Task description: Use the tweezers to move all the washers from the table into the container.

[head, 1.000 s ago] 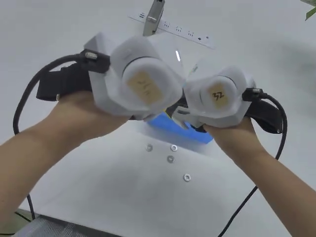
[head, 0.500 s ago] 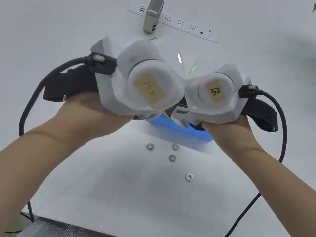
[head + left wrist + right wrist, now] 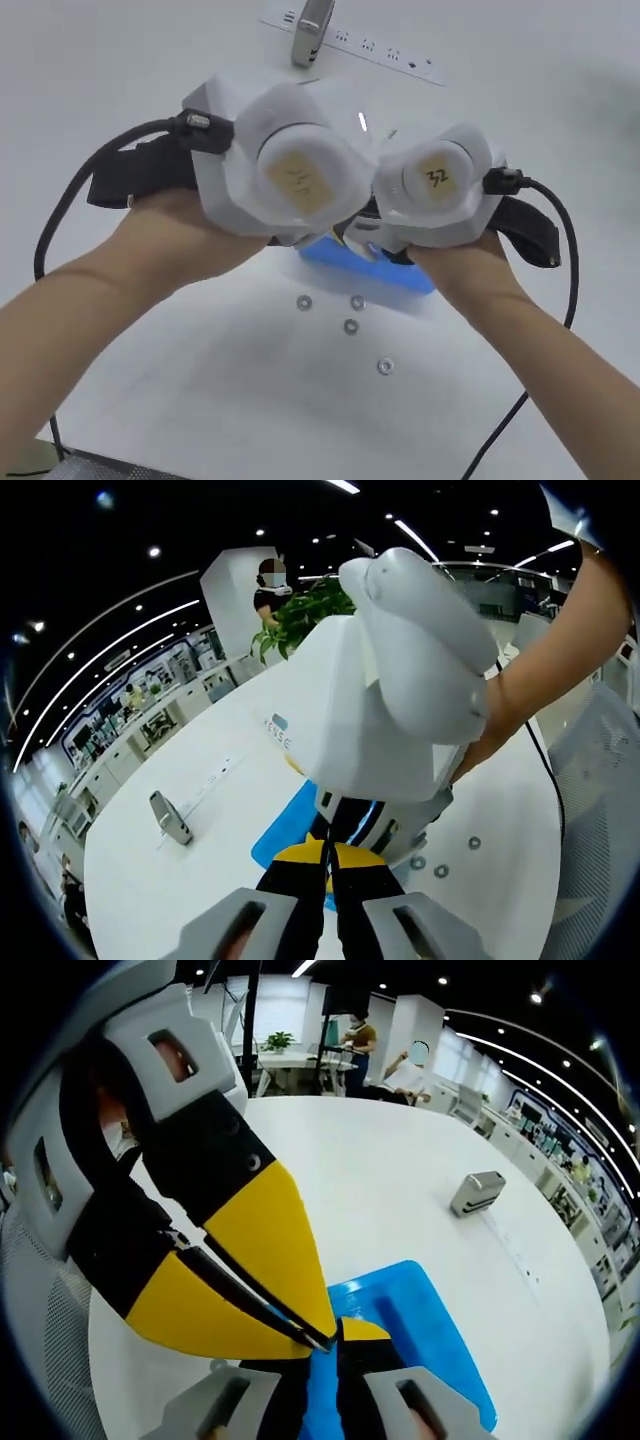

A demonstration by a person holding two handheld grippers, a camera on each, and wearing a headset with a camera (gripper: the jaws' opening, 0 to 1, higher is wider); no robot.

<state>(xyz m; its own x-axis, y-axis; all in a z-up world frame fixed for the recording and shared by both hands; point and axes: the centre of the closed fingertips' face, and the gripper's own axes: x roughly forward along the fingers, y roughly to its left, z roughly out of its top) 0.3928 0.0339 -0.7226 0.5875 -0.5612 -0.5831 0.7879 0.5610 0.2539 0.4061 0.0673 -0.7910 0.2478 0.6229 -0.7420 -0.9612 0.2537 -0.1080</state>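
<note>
The main risk from here is losing the tweezers (image 3: 250, 1290). The two tools are crowded tip to tip over the blue container (image 3: 340, 258), so a twist or tug from either one could skew the slim tool in its clamp or pull it out onto the tabletop (image 3: 250, 400). Skewed tips would then struggle to nip a flat, thin washer. A second risk is a cable or sleeve dragging across the loose washers (image 3: 351, 327) and scattering them, since the person's arms pass close above them. The left hand-held gripper (image 3: 329, 855) has its yellow-tipped jaws pressed together. In the right gripper view a thin dark sliver runs along the seam between them, judged to be the tweezers although it is very slim. The right hand-held gripper (image 3: 358, 1332) meets those jaws nose to nose. Whether its own jaws are closed or slightly parted cannot be told, because a strip of blue shows beside them. Four washers lie on the white tabletop in the head view, in a loose cluster just on the person's side of the container and apart from both sets of jaws, which are up over the container rather than down at the washers. None of the washers is gripped, and the inside of the container is mostly hidden.
</note>
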